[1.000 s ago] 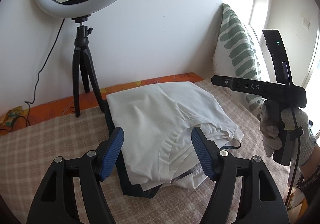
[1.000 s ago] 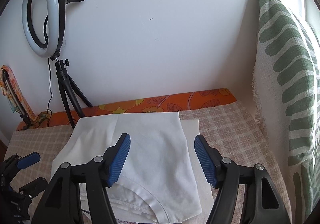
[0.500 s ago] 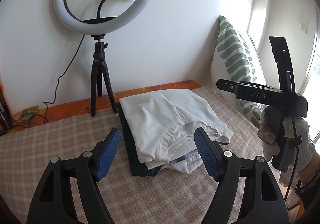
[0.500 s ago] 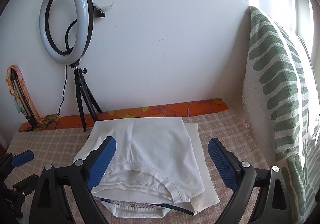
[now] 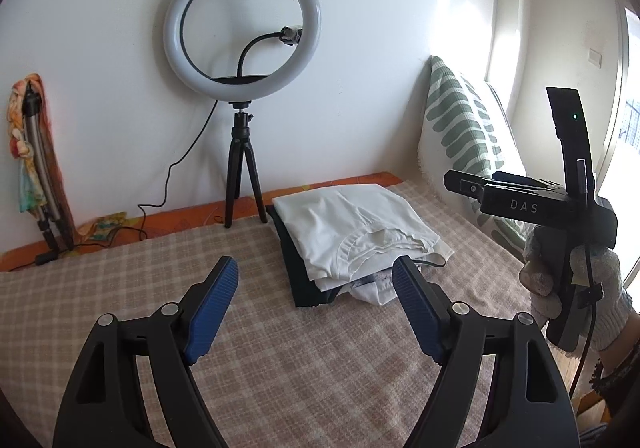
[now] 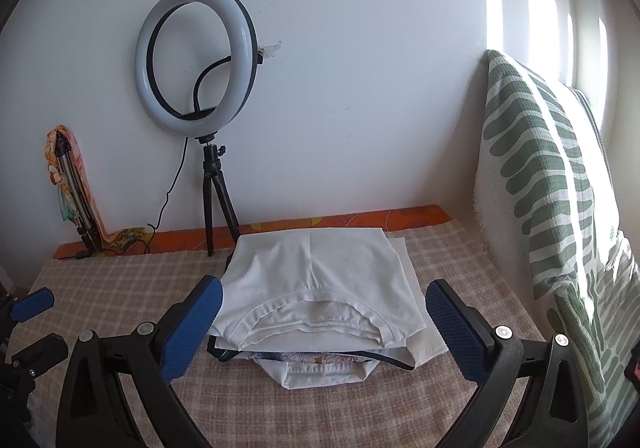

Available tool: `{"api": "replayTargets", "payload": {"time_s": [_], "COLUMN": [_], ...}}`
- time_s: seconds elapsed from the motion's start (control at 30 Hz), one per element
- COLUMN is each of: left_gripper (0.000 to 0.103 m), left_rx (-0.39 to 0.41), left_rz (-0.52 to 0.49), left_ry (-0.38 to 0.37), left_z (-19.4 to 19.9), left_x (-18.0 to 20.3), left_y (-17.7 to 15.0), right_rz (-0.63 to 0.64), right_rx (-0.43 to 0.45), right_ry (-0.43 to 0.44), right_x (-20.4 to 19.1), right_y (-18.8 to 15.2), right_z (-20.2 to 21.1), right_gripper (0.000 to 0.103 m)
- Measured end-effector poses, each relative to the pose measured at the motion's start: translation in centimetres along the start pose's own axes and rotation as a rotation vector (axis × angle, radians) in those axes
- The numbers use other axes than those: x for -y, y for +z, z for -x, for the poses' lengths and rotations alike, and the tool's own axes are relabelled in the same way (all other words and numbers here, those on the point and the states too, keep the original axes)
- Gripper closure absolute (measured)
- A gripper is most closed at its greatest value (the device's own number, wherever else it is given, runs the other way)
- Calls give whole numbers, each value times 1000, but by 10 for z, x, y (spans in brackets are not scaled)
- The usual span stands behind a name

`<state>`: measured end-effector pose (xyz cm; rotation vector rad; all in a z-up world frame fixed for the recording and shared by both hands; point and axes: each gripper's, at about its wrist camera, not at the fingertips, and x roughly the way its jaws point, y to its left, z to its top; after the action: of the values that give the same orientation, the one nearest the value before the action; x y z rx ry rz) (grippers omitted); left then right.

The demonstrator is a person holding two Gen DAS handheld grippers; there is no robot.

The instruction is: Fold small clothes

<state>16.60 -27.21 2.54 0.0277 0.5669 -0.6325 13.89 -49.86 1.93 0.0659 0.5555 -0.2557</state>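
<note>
Evidently the folding is largely done: a white T-shirt (image 6: 320, 280) lies folded into a neat rectangle on top of a small stack of clothes (image 5: 352, 248), its collar turned toward the cameras, with a dark garment (image 5: 298, 280) showing along the stack's left edge and a printed white piece (image 6: 320, 368) peeking out beneath at the front. The stack sits toward the far side of the checked bed cover (image 5: 280, 348), near the wall and close to the leaf-patterned pillow (image 6: 552, 187). The left gripper (image 5: 316, 308) and the right gripper (image 6: 320, 320) both hang short of the pile; their jaws have just been opening and now stand wide, the right wider, with nothing pinched between the blue pads, only cloth seen through the gap. I would judge this garment finished and released; whether more clothes wait to be folded cannot be told, since no unfolded piece is in view. How many garments lie in the stack is hard to make out, as the lower layers show only at their edges. Behind the pile a ring light (image 5: 242, 27) on a tripod stands against the wall, and a second folded tripod (image 6: 76, 199) leans at the far left. A gloved hand (image 5: 576, 288) holding the right gripper's handle is cut off at the left view's edge.
</note>
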Motion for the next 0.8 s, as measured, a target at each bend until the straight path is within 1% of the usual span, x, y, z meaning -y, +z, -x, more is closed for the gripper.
{"api": "replayTargets", "payload": {"time_s": [0.17,0.37,0.47,0.6,0.67,0.73,0.8], "left_gripper": [22,20,19,14,10,2,1], "left_rx": [29,44,48,40,43,53,65], "left_rz": [-22,-40,-57,-95,-110,-117,-114], "left_ry": [16,46,60,99,109,122,129], "left_z": [30,56,66,76,80,83,86], "left_x": [-4,-7,-8,-7,-6,-5,-6], "left_y": [-13,-32,-42,-55,-60,-65,-68], "right_rz": [15,31,15,11,4,-1,0], "right_rx": [18,36,43,44,47,58,64], "right_ry": [-16,-27,-23,-34,-39,-43,-40], "right_x": [-20,-44,-53,-61,-63,-65,-66], "right_y": [-17,-41,-53,-66,-70,-72,-73], "right_z": [25,51,60,66,70,73,75], "right_gripper": [0,0,0,0,0,0,0]}}
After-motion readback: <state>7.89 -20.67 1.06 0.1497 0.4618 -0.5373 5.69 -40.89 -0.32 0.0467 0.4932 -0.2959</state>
